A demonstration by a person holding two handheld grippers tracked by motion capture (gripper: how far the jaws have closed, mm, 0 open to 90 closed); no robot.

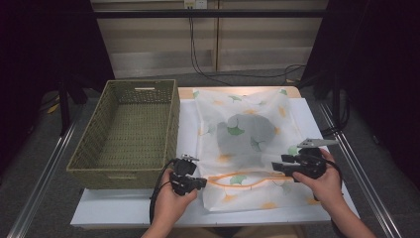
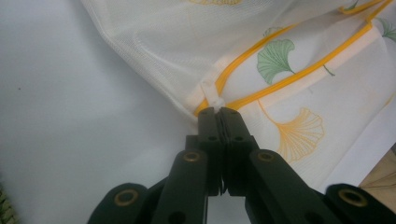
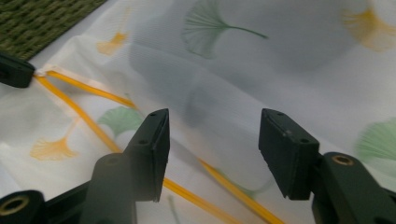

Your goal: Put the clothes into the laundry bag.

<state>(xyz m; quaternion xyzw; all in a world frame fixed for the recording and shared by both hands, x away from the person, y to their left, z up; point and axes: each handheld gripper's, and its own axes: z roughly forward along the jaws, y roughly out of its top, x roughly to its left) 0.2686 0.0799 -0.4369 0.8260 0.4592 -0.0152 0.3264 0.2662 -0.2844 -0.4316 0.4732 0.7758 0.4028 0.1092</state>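
Mesh bag [image 1: 245, 144]: flat on table [image 1: 124, 208], right of basket [image 1: 129, 131], grey item inside. Left gripper [image 1: 202, 182]: jaws clamped on bag's zipper end. Right gripper [image 1: 274, 168]: jaws apart above the zipper, gripping nothing.

One white mesh laundry bag printed with green and yellow ginkgo leaves and edged by an orange zipper [image 1: 242, 144], one grey garment inside it [image 1: 245, 131], one empty olive-green woven rectangular basket [image 1: 99, 148], one white tabletop sheet [image 1: 129, 208], two black two-jaw grippers [image 1: 202, 182] [image 1: 276, 167].

left tool [image 1: 202, 182] clamped tight; right tool [image 1: 276, 167] jaws apart.
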